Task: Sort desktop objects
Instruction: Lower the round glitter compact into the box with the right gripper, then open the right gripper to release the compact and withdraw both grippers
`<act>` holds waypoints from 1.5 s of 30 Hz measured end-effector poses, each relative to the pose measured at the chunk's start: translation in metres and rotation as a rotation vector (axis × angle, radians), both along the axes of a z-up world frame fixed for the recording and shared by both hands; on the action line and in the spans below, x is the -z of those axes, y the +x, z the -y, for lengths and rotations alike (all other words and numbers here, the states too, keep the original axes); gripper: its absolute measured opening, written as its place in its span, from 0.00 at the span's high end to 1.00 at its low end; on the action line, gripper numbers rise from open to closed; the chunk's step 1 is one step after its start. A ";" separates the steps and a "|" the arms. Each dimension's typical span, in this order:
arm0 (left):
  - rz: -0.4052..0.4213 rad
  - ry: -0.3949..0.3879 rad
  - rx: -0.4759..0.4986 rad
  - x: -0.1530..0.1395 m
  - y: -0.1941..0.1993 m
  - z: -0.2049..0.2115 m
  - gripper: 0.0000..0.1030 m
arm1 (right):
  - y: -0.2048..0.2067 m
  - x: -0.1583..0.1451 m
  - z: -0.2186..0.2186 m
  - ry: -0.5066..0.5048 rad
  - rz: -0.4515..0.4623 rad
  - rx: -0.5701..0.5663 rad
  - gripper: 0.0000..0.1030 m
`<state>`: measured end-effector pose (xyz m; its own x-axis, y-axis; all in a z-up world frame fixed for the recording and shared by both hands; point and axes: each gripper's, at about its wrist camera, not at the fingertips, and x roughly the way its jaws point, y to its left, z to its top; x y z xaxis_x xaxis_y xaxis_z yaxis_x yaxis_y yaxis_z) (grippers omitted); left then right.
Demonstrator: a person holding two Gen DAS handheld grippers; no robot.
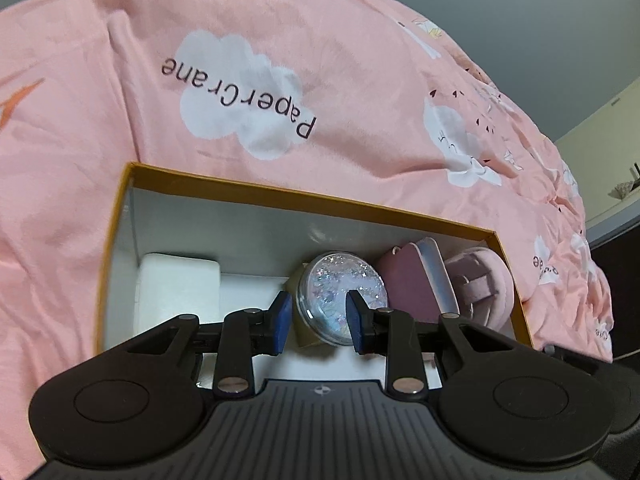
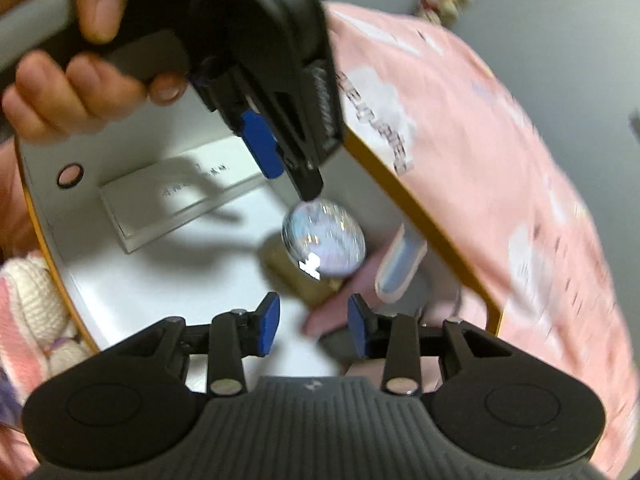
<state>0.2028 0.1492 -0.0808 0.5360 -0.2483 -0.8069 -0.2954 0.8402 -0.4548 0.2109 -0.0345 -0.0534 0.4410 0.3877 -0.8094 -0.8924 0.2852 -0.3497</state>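
Glossy clear globe [image 1: 340, 300] (glitter inside), smooth white cardboard box [image 1: 248, 216], soft matt pink cotton bedcover [image 1: 320, 60].

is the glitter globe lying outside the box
No, the glitter globe sits inside the box, between a white block and a pink case.

The left gripper [image 1: 319, 322] pointed steeply down, its blue pads [image 1: 282, 322] parted with nothing pressed between them. A hand [image 2: 76, 68] wrapped its handle, thumb on top and fingers curled beneath. The right gripper [image 2: 313, 322] also tilted downward, below the left in its own view, its jaws standing apart and empty. Its picture was blurred.
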 end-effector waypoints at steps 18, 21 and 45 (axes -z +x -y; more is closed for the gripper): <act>-0.087 -0.208 -0.094 0.046 0.033 -0.009 0.50 | -0.011 0.010 0.024 0.113 -0.121 0.093 0.60; -0.084 -0.199 -0.072 0.046 0.038 -0.006 0.45 | -0.010 0.010 0.027 0.108 -0.124 0.110 0.60; 0.162 0.128 -0.011 -0.065 -0.037 0.023 0.45 | -0.034 -0.013 0.048 0.190 -0.137 0.234 0.58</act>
